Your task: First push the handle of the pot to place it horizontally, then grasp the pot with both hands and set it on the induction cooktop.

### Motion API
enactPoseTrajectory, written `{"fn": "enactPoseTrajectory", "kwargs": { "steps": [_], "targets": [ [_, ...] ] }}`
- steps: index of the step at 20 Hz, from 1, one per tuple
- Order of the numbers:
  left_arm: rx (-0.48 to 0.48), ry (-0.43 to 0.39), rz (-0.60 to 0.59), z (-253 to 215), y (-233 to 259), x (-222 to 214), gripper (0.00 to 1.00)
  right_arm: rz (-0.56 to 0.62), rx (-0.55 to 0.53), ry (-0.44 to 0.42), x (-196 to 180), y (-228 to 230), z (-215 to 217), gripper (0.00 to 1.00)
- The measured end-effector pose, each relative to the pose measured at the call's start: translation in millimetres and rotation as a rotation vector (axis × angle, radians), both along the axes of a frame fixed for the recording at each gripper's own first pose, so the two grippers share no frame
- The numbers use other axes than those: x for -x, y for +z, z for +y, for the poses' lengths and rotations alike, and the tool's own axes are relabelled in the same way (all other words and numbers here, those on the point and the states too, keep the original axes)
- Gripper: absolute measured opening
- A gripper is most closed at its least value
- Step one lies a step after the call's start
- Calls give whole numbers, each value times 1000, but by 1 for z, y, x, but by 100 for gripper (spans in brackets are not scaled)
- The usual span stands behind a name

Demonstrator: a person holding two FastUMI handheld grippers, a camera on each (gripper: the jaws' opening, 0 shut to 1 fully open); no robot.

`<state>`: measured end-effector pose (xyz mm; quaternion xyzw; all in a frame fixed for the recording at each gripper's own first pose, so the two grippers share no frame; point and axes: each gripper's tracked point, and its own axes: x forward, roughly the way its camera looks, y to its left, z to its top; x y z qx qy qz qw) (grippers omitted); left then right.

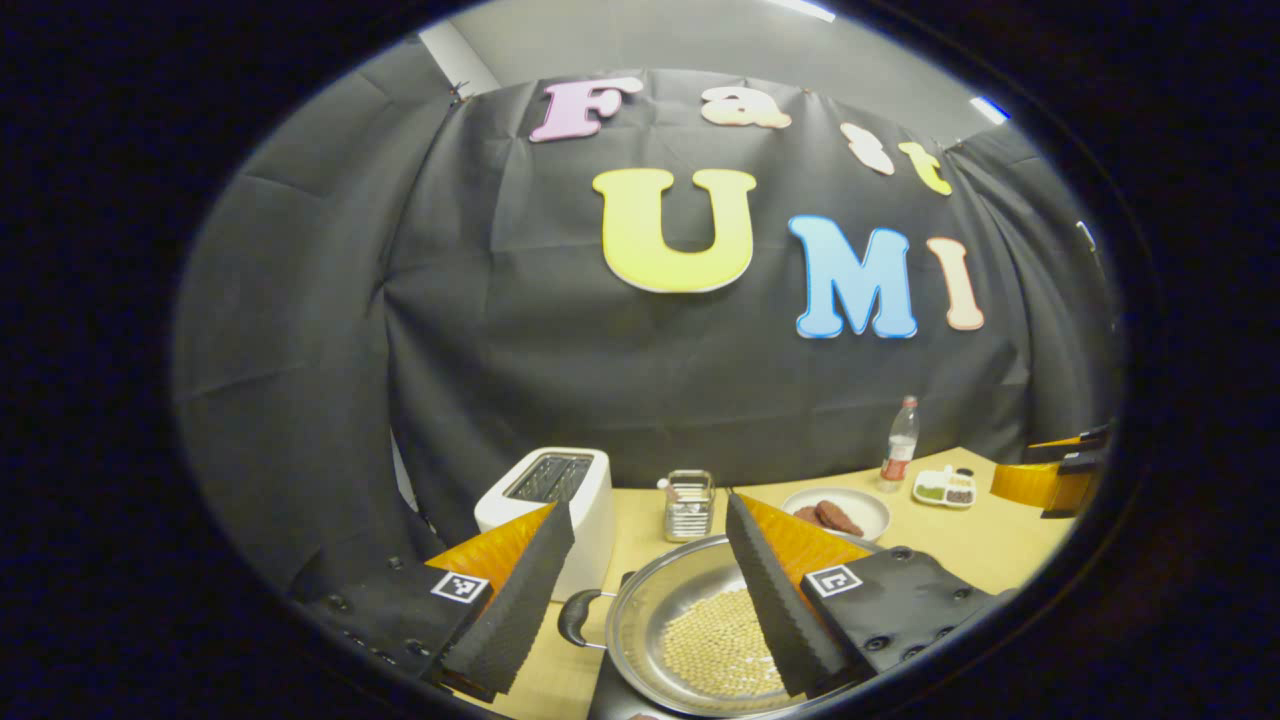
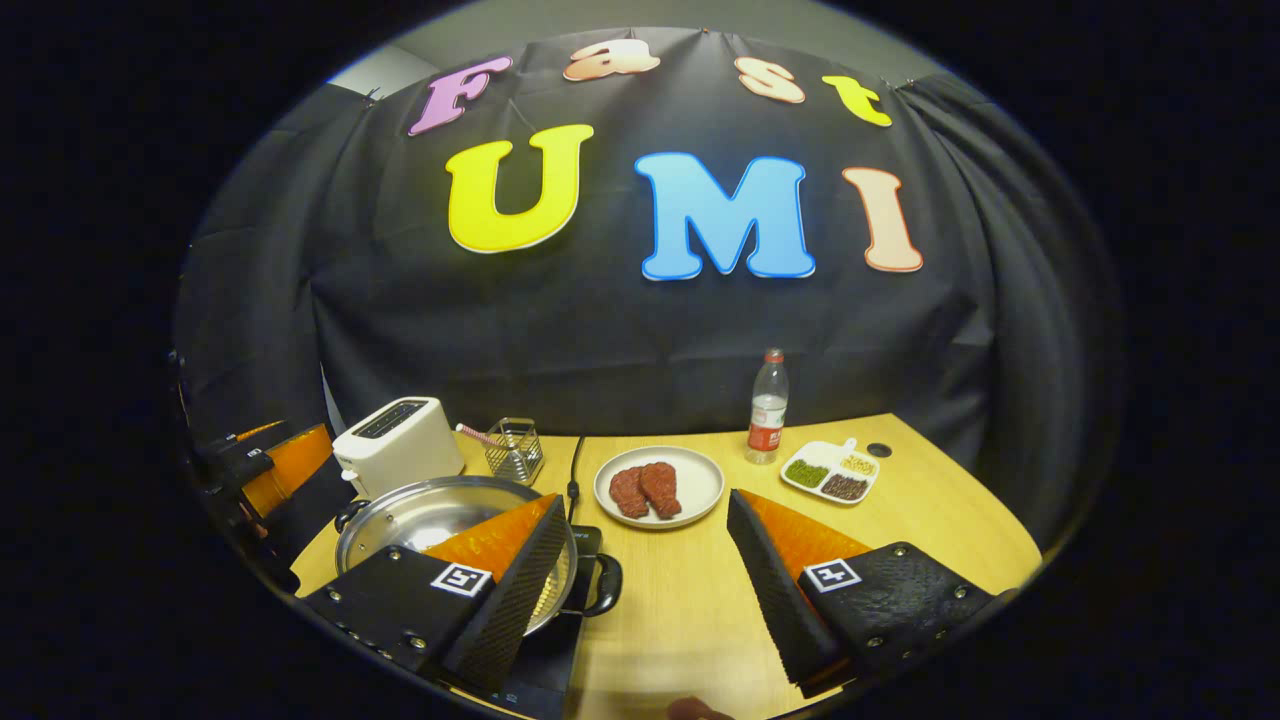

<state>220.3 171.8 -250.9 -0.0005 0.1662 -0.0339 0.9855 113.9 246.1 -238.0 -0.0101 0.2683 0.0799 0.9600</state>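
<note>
A shallow steel pot (image 1: 690, 640) holding pale beans sits on a black induction cooktop (image 2: 560, 650) near the table's front. One black side handle (image 1: 572, 620) points left in the left gripper view; the other handle (image 2: 605, 585) points right in the right gripper view. My left gripper (image 1: 648, 505) is open above the pot's left side, and its fingers touch nothing. It also appears far left as the left gripper (image 2: 270, 470). My right gripper (image 2: 645, 498) is open just right of the pot (image 2: 430, 515), its left finger (image 2: 520, 590) over the rim. The right gripper (image 1: 1050, 480) also appears at the far right.
Behind the pot stand a white toaster (image 2: 395, 445) and a wire caddy (image 2: 515, 450). A white plate (image 2: 690, 500) with two pieces of meat, a plastic bottle (image 2: 768, 410) and a divided dish (image 2: 835, 472) lie farther right. A black cord (image 2: 575, 465) runs back from the cooktop.
</note>
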Motion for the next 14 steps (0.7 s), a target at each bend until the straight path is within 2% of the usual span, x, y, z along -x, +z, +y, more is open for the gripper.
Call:
{"fn": "enactPoseTrajectory", "kwargs": {
  "steps": [5,7,11,12,14],
  "targets": [
    [24,16,-82,-53,60,38,99,-77,-1,10,19,41,-61,98],
    [18,19,-115,-76,82,56,94,-108,15,9,27,55,-90,98],
    [5,21,-167,-124,123,97,94,-149,3,25,51,80,-138,98],
    [5,21,-178,-136,133,108,100,-160,-6,25,57,88,-151,98],
    [8,6,-189,-161,146,129,100,-186,-8,25,68,101,-173,98]
  ]
}}
